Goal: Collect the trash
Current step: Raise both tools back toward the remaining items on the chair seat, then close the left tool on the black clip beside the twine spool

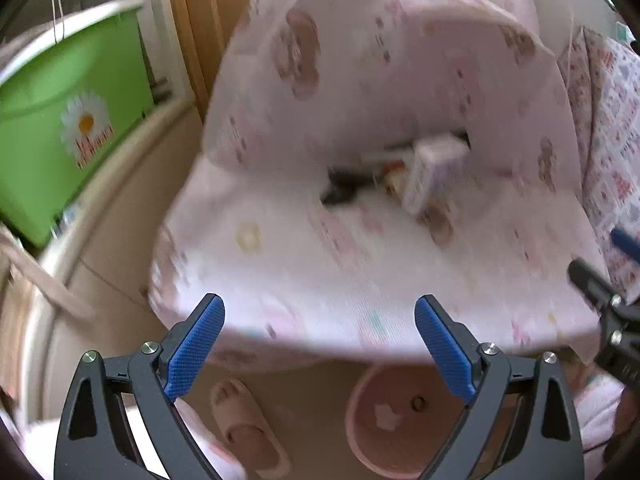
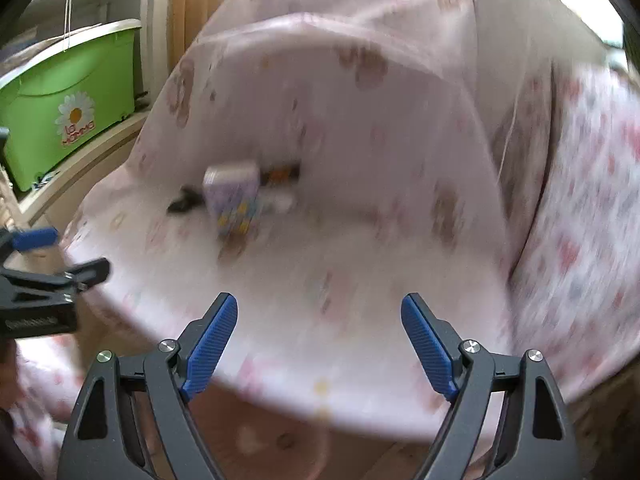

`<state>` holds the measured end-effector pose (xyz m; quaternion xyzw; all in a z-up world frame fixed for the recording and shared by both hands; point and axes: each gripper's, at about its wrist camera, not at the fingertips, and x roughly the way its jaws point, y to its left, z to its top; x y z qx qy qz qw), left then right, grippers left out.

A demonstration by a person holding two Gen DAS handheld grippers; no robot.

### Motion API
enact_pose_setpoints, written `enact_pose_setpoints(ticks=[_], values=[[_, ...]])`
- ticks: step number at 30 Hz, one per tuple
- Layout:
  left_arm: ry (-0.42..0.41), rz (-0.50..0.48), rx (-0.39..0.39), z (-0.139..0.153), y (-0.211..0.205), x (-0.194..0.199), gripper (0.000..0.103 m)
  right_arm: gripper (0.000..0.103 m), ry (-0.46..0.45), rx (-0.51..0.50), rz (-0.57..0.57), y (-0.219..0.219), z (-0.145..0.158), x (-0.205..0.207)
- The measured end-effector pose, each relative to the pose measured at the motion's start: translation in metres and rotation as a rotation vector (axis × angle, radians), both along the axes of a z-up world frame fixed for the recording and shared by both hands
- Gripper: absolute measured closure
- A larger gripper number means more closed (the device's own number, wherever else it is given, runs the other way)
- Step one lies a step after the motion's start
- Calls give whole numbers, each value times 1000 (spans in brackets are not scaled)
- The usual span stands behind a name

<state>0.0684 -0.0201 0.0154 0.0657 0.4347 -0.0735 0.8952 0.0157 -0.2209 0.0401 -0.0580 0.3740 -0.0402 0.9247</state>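
Trash lies in the back crease of a pink bear-print covered seat (image 1: pixel 320 248): a pale purple-and-white carton (image 1: pixel 434 174) (image 2: pixel 234 196), a small black item (image 1: pixel 340 188) (image 2: pixel 182 202) on its left, and an orange-and-white wrapper (image 2: pixel 280 176) behind it. Both views are blurred. My left gripper (image 1: pixel 320 308) hangs open over the seat's front edge with nothing between its fingers. My right gripper (image 2: pixel 320 304) is open and empty too, above the seat front. Each gripper shows at the other view's edge. A pink round bin (image 1: pixel 392 424) stands on the floor below the seat.
A green storage box (image 1: pixel 60 120) (image 2: pixel 68 108) with a daisy print sits on a low shelf at the left. A pink slipper (image 1: pixel 248 428) lies on the wooden floor beside the bin. Patterned fabric (image 2: pixel 592 200) drapes at the seat's right side.
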Motion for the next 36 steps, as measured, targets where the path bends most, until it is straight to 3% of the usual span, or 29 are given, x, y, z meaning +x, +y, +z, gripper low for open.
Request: enact_pose_setpoints(ticks=[4, 8, 11, 17, 25, 29, 36], values=[[-93, 33, -26, 27, 10, 18, 8, 17, -79, -50, 31, -1, 27, 17], [-142, 41, -23, 44, 11, 39, 7, 17, -135, 23, 6, -10, 37, 27], [-178, 47, 11, 50, 11, 52, 4, 17, -153, 78, -46, -19, 30, 31], [-218, 50, -55, 40, 25, 58, 1, 17, -112, 65, -84, -28, 5, 40], [-130, 82, -81, 10, 30, 71, 1, 17, -72, 76, -108, -31, -12, 50], [-85, 88, -59, -5, 29, 74, 1, 17, -59, 75, -103, -30, -17, 53], [-108, 78, -2, -12, 17, 72, 1, 16, -42, 99, -117, -33, -21, 59]])
